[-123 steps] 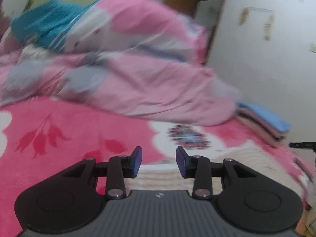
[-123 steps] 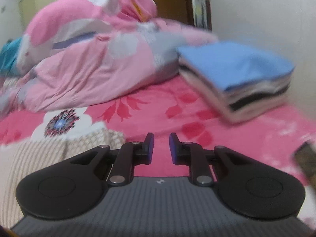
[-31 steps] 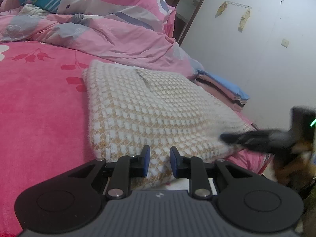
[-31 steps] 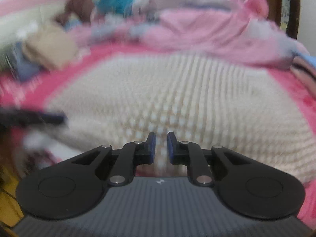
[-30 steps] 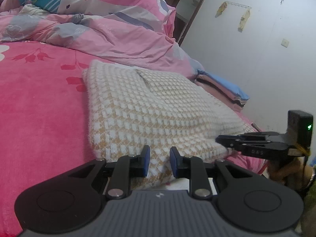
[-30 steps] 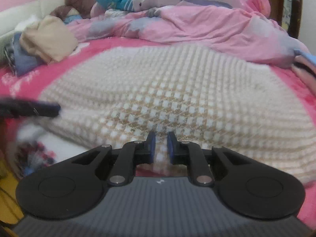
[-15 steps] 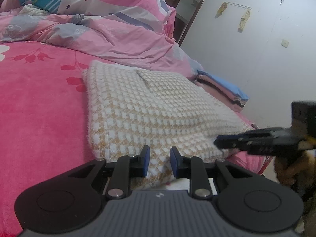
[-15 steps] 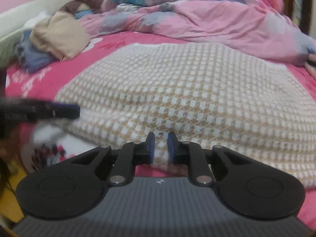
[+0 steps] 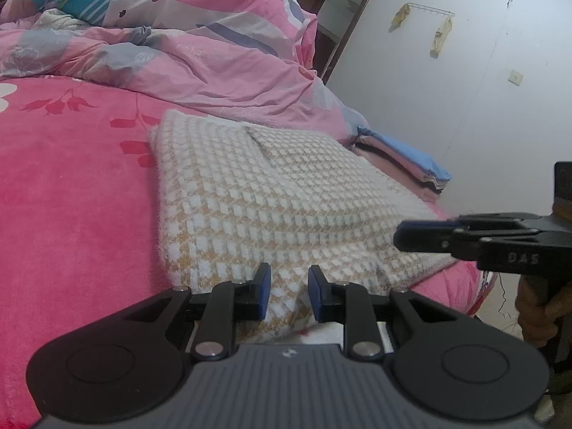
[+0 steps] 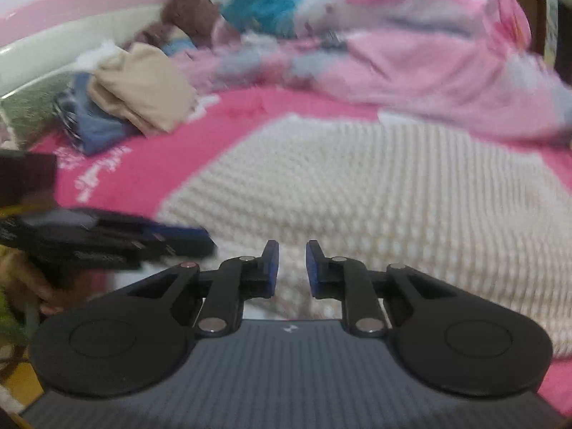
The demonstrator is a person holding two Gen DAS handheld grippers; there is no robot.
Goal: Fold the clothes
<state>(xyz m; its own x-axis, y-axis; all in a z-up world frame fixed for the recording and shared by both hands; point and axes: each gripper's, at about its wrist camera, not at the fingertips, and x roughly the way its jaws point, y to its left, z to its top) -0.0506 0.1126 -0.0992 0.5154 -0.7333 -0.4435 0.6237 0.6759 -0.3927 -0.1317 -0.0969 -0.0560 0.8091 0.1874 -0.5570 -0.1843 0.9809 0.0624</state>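
A cream and tan checked knit sweater (image 9: 271,193) lies folded flat on the pink bedspread (image 9: 71,186). My left gripper (image 9: 289,291) hovers at its near edge. The jaws stand a narrow gap apart, with knit showing between the pads but not pinched. At the right of the left wrist view, my right gripper (image 9: 402,240) hangs above the sweater's near right corner, held by a person's hand (image 9: 540,314). The right wrist view is blurred. There my right gripper (image 10: 291,268) is slightly open and empty above the sweater (image 10: 375,196), and the left gripper (image 10: 193,241) enters from the left.
A rumpled pink duvet (image 9: 200,50) fills the far side of the bed. A stack of folded clothes (image 9: 404,157) with a blue top layer sits by the wall. A heap of unfolded clothes (image 10: 136,93) and a brown plush toy (image 10: 189,3) lie at the headboard end.
My right gripper has lifted off the sweater's near edge and swung its view leftward, its jaws a touch wider. The left gripper and the sweater have not moved.
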